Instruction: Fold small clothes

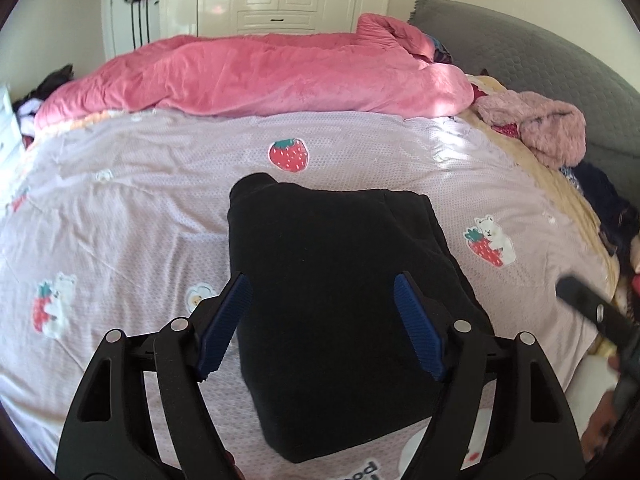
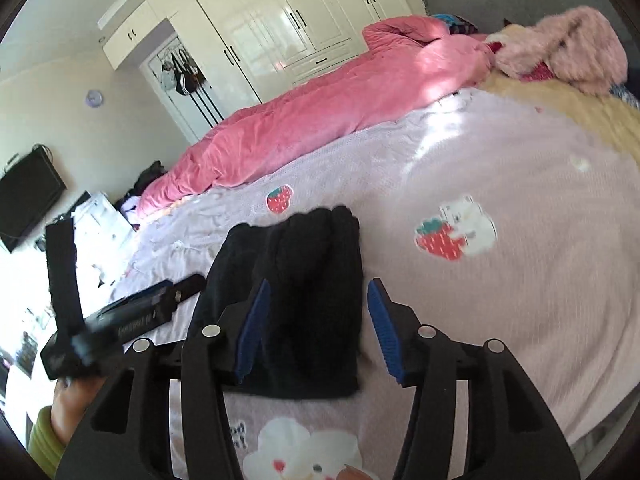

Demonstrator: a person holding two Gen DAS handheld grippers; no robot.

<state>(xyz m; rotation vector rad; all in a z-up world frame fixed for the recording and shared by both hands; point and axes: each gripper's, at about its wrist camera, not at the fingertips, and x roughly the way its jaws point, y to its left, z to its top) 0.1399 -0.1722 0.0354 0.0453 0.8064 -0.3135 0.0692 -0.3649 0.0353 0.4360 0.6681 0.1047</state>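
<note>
A black garment [image 1: 320, 240], folded into a thick rectangular bundle, lies on the lilac strawberry-print bedsheet [image 1: 120, 220]. My left gripper [image 1: 322, 292] hovers over the bundle's near half, open, with its blue pads wide apart and not touching the cloth. In the right wrist view the same black bundle [image 2: 304, 264] lies just beyond my right gripper [image 2: 318, 292]. That gripper is open too, with the cloth seen through the gap and nothing pressed between the pads. The right gripper's finger shows blurred at the right edge of the left wrist view.
A rumpled pink quilt [image 1: 260, 76] runs along the far side of the bed. A fluffy pink garment [image 1: 536, 124] and dark clothes are piled at the right by the grey headboard [image 1: 520, 48]. White wardrobes [image 2: 280, 20] stand behind. A hand in a green sleeve [image 2: 48, 432] is at lower left.
</note>
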